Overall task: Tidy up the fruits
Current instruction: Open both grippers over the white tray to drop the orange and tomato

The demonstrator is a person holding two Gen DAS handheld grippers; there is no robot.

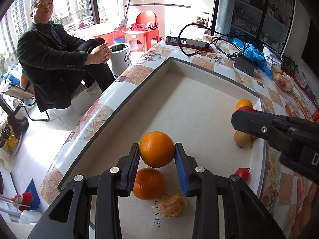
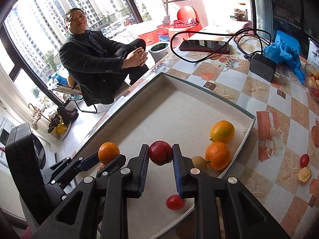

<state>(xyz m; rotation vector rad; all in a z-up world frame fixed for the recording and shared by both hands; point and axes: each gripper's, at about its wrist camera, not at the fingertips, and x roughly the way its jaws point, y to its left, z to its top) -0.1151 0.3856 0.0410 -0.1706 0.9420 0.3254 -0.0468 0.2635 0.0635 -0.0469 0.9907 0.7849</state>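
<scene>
The left gripper (image 1: 157, 155) is clamped on an orange (image 1: 157, 149), its blue pads (image 1: 134, 167) pressing the fruit's two sides and holding it above the floor of a shallow white tray (image 1: 199, 99). Directly below the held orange, on the tray floor, lies a tangerine (image 1: 149, 183), and just beside that a piece of orange peel (image 1: 173, 205). A small red tomato (image 1: 242, 174) rests against the tray's right wall.

The right gripper (image 2: 160, 155) is closed tight on a dark red fruit (image 2: 160, 153), gripped between the fingertips and lifted over the tray. Below it on the tray floor sits a red tomato (image 2: 175, 202). To the right of the held fruit, in the tray's corner, three fruits cluster together: a yellow-orange citrus (image 2: 222, 131), a second tangerine (image 2: 217, 155) touching it, and a pale yellow fruit (image 2: 199, 162) partly hidden behind the gripper's finger.

Outside the tray, on the patterned tablecloth (image 2: 259, 99), lie a cherry tomato (image 2: 304, 160) and a yellowish scrap (image 2: 304, 176) just beside it. A person in a dark jacket (image 2: 91, 63) sits beyond the table.
</scene>
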